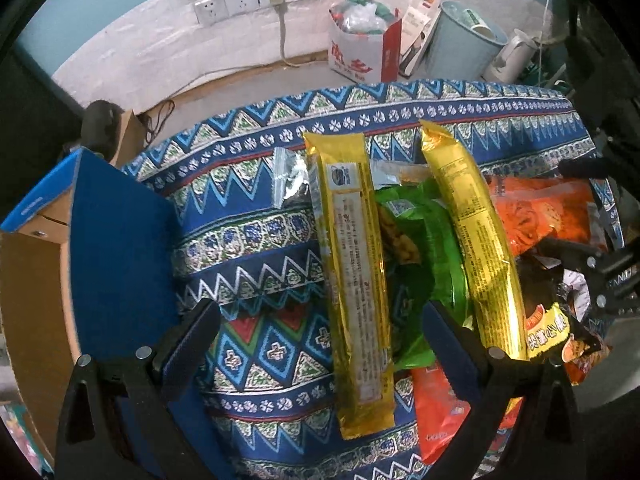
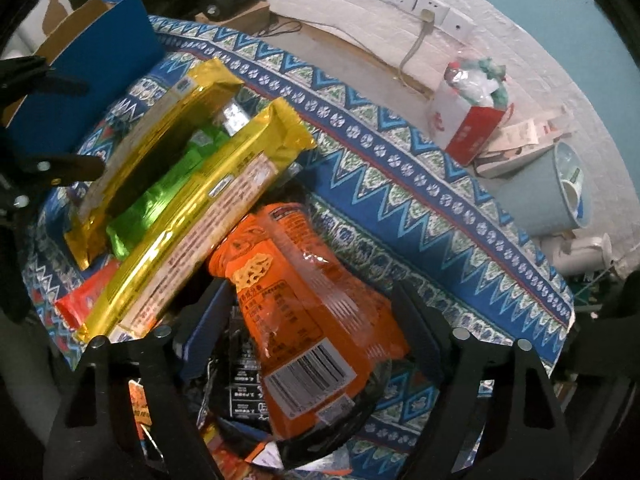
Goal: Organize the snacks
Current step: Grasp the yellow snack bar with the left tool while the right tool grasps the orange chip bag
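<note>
My left gripper [image 1: 320, 320] is spread over the gold packet [image 1: 354, 280]; right gripper [image 2: 308, 308] spread around the orange bag [image 2: 304, 288]. Center packet, then squeeze.

Gold packet, left [image 1: 358, 280]: long, slim, foil, printed back panel up; lies flat on the patterned cloth, its right edge over the green bag.
Gold packet, right [image 1: 476, 240]: same type, tilted, propped across the pile.
Green bag [image 1: 432, 240]: shiny foil, crumpled, between the two gold packets.
Orange bag [image 2: 304, 300]: barcode side up, wrinkled, its far end touching the right gold packet.
Red pack [image 1: 436, 408]: partly covered beneath the gold and green items.
Blue box [image 1: 116, 248]: open cardboard, standing left of the pile.
</note>
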### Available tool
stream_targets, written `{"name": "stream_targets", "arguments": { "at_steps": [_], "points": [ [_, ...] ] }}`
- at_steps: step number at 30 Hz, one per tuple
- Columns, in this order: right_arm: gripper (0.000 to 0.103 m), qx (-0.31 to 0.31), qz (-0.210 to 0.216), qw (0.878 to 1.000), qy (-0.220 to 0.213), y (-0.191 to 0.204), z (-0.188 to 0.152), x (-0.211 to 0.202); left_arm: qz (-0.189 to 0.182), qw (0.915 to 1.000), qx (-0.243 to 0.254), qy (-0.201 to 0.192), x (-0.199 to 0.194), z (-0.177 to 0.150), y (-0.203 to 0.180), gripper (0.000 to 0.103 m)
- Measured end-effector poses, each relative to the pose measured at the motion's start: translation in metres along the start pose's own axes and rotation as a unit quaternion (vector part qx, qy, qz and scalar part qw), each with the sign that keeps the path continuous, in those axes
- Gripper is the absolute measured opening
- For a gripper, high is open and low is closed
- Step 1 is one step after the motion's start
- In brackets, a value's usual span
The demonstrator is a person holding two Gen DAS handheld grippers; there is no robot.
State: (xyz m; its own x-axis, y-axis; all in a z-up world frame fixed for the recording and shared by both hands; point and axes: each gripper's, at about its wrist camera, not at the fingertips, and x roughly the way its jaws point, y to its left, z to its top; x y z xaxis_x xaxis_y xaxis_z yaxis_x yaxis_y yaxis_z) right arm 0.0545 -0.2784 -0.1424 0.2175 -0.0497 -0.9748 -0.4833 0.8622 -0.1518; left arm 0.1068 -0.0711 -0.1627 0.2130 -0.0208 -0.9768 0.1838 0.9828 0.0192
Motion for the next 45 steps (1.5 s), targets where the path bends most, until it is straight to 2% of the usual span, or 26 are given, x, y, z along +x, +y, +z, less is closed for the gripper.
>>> {"name": "stream_targets", "arguments": {
  "at_steps": [7, 10, 12, 14, 18, 19, 20, 21, 24, 29, 33, 45],
  "points": [
    [0.076, -0.006, -0.009, 1.000, 0.029, 0.010, -0.006, 0.016, -0.003, 0.9998, 0.006, 0.018, 0.019, -0.004, -0.009, 0.102],
    [0.070, 0.003, -0.019, 0.999, 0.035, 0.010, -0.008, 0.021, -0.002, 0.9997, 0.010, 0.021, 0.025, -0.006, -0.013, 0.101],
    [0.066, 0.014, -0.017, 0.999, 0.032, 0.008, -0.010, 0.020, -0.002, 0.9996, 0.012, 0.026, 0.030, -0.007, -0.015, 0.091],
    [0.058, 0.022, -0.020, 0.999, 0.028, 0.006, -0.012, 0.018, -0.002, 0.9992, 0.013, 0.037, 0.037, -0.009, -0.016, 0.083],
    [0.051, 0.055, -0.019, 0.998, 0.019, 0.001, -0.016, 0.011, -0.017, 0.9983, 0.008, 0.055, 0.047, -0.015, -0.017, 0.056],
    [0.050, 0.068, -0.020, 0.997, 0.018, -0.002, -0.018, 0.010, -0.022, 0.9984, 0.007, 0.052, 0.047, -0.016, -0.017, 0.056],
    [0.050, 0.075, -0.021, 0.997, 0.017, -0.003, -0.020, 0.009, -0.025, 0.9986, 0.007, 0.045, 0.046, -0.016, -0.017, 0.049],
    [0.050, 0.088, -0.023, 0.996, 0.014, -0.006, -0.023, 0.007, -0.035, 0.9984, 0.006, 0.044, 0.045, -0.017, -0.017, 0.037],
    [0.050, 0.129, -0.027, 0.991, 0.003, -0.016, -0.031, -0.001, -0.039, 0.9984, -0.002, 0.040, 0.041, -0.020, -0.019, 0.033],
    [0.049, 0.180, -0.042, 0.983, -0.020, -0.030, -0.043, -0.021, -0.038, 0.9988, -0.006, 0.029, 0.028, -0.020, -0.015, 0.032],
    [0.049, 0.215, -0.039, 0.975, -0.040, -0.038, -0.049, -0.035, -0.038, 0.9991, -0.008, 0.019, 0.013, -0.027, -0.012, 0.031],
    [0.049, 0.239, -0.032, 0.966, -0.093, -0.024, -0.045, -0.067, -0.036, 0.9988, -0.006, -0.034, -0.027, -0.038, -0.002, 0.029]
  ]
}}
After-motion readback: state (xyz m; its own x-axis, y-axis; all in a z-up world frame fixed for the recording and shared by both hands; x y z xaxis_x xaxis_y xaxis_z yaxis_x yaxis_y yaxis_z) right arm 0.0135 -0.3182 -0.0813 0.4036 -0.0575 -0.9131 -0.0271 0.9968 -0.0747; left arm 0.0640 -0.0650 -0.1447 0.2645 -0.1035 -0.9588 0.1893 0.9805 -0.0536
